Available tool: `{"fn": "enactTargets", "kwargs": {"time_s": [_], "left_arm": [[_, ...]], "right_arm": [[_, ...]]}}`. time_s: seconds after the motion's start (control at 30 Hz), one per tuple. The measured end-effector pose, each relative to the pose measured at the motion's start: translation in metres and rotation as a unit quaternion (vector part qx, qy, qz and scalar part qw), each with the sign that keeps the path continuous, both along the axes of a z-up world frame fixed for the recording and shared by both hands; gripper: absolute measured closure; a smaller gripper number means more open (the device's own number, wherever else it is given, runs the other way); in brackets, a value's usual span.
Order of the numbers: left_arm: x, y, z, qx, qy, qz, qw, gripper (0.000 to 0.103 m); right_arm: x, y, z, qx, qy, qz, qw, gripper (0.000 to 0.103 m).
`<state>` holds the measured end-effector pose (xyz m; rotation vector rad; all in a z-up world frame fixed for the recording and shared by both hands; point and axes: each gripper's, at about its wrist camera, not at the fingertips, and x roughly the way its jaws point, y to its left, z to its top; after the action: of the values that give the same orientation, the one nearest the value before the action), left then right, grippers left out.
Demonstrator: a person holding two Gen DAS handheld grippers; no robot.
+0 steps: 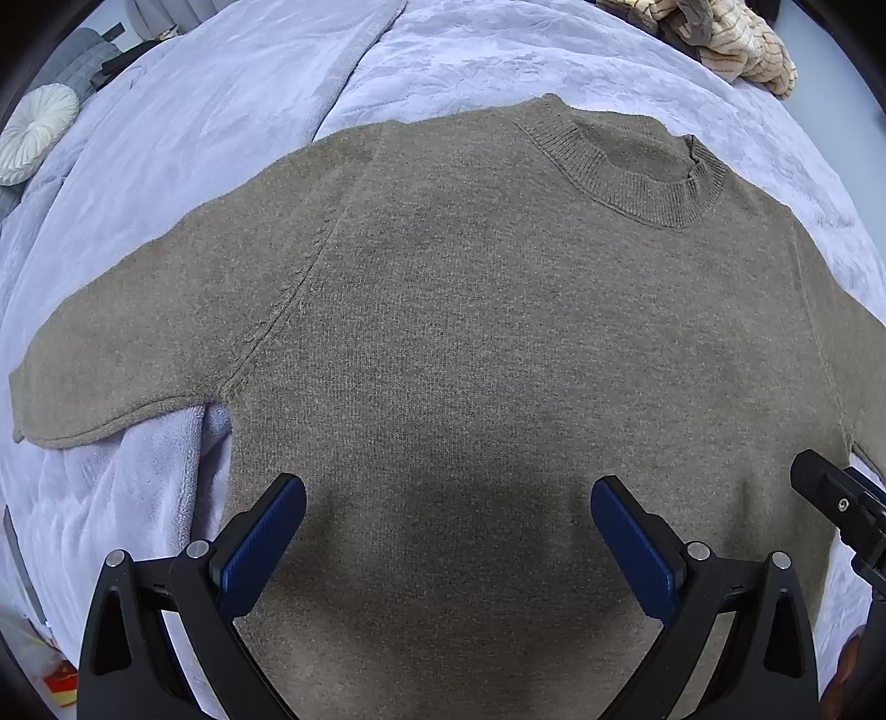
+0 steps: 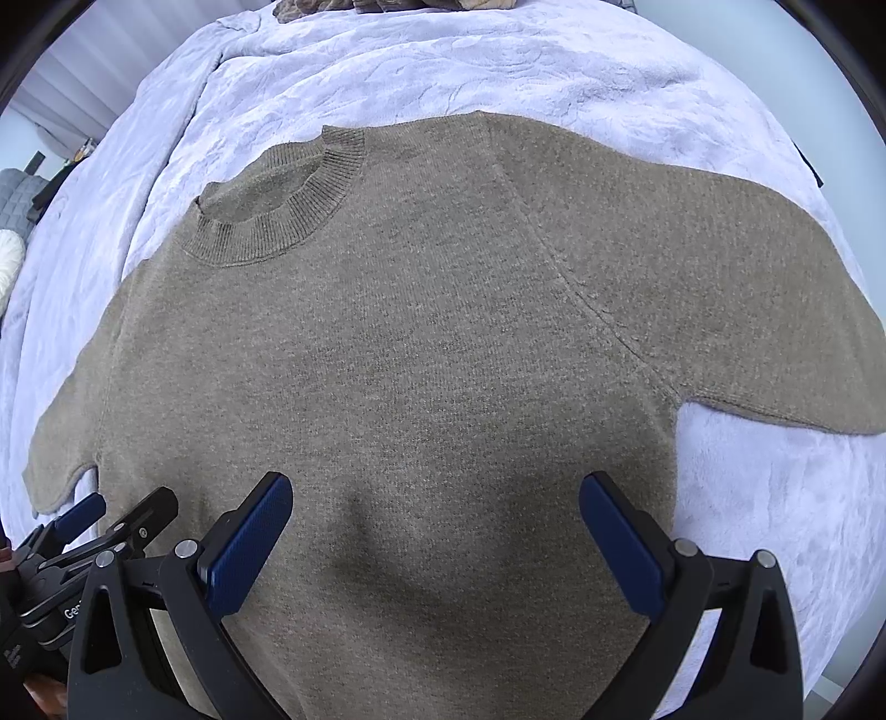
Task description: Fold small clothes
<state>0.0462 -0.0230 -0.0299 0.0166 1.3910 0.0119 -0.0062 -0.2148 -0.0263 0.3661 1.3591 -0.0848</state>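
A taupe knitted short-sleeved sweater [image 1: 470, 332] is lying flat, front up, on a lavender plush blanket [image 1: 194, 138], ribbed collar toward the far edge. The left gripper [image 1: 448, 531] and right gripper [image 2: 437, 531] are hovering over its lower body, jaws spread wide, holding nothing.

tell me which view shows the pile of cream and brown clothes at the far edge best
Left wrist view: the pile of cream and brown clothes shows clearly at top right. The right wrist view catches only a cropped sliver at the top edge.
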Motion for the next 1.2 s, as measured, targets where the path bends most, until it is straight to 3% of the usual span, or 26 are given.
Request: {"fn": "enactTargets", "kwargs": {"time_s": [1.2], "left_arm": [[-0.006,0.016,0.008,-0.011,-0.007,0.004,0.9999,0.0]], "right_arm": [[0.001,0.011,0.013,-0.016,-0.005,0.005,1.0,0.0]]}}
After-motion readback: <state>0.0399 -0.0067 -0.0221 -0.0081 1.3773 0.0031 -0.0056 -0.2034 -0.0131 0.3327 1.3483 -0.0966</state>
